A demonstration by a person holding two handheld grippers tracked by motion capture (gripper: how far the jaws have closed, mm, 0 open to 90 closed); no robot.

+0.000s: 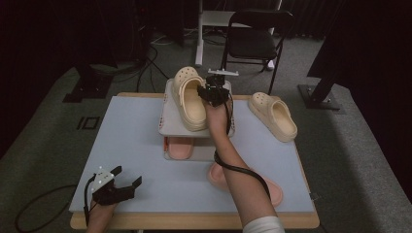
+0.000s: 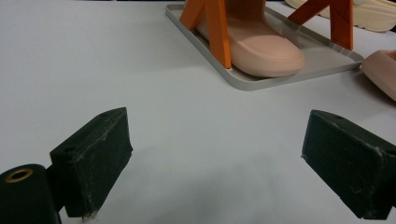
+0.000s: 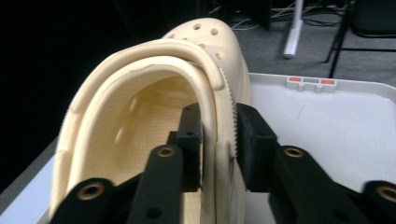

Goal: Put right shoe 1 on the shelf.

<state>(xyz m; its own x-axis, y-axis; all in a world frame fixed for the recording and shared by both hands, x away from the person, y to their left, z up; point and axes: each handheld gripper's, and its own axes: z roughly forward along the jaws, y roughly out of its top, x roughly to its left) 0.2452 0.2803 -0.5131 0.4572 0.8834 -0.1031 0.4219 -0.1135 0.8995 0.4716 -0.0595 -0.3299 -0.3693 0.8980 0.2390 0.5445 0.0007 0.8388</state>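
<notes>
Nearest us, our left gripper (image 1: 127,180) idles with jaws apart; far off, our right gripper (image 3: 218,140) pinches the cream clog's (image 1: 189,97) wall on the upper shelf (image 1: 170,124) (we'd seat it flat before releasing).

- We see a bench (image 1: 131,145) with a two-tier rack (image 1: 167,121) near its far middle.
- A cream clog (image 1: 188,99) lies on the rack's top tray; the right gripper (image 1: 214,92) sits at its right side, jaws closed on the wall of the clog.
- A second cream clog (image 1: 274,115) lies on the bench, right of the rack.
- A pink slipper (image 1: 180,144) lies on the lower tray; another pink slipper (image 1: 274,191) lies near the front, partly under the right forearm.
- The left gripper (image 1: 126,177) rests at the front left, jaws spread.
- A black chair (image 1: 252,41) stands beyond.
</notes>
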